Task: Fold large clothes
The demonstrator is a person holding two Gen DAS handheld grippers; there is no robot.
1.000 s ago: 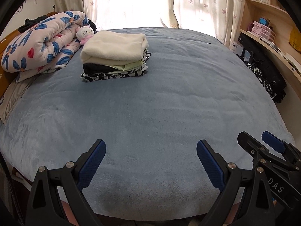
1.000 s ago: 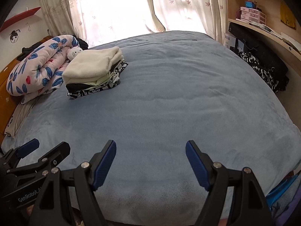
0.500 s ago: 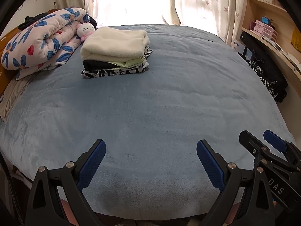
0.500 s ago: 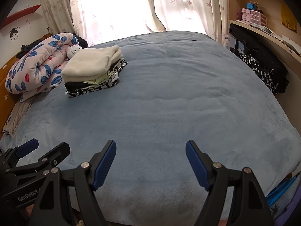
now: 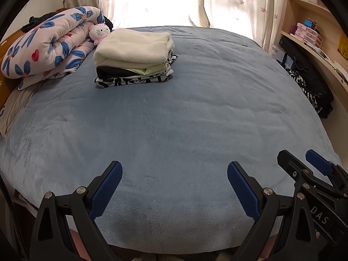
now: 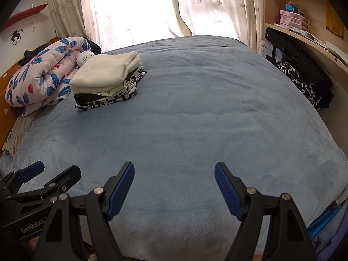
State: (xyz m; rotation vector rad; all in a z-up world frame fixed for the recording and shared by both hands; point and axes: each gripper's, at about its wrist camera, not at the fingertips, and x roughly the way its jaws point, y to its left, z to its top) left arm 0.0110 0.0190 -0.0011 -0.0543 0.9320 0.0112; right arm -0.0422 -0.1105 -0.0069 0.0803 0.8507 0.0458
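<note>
Folded clothes stack (image 5: 133, 57) near quilt (image 5: 47, 47); both tools (image 5: 174, 189) (image 6: 174, 187) wide over blanket's (image 5: 184, 119) near edge.

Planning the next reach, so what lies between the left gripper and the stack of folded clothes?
Only bare blue blanket between the left gripper and the stack of folded clothes, shown in the left wrist view.

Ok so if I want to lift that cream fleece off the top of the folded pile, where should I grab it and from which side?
Probably the cream fleece by its rounded folded edge facing the grippers, coming in low from the near side. That edge looks thick and overhangs the black layer beneath, so the open left gripper could pinch it without disturbing the folded pile.
</note>
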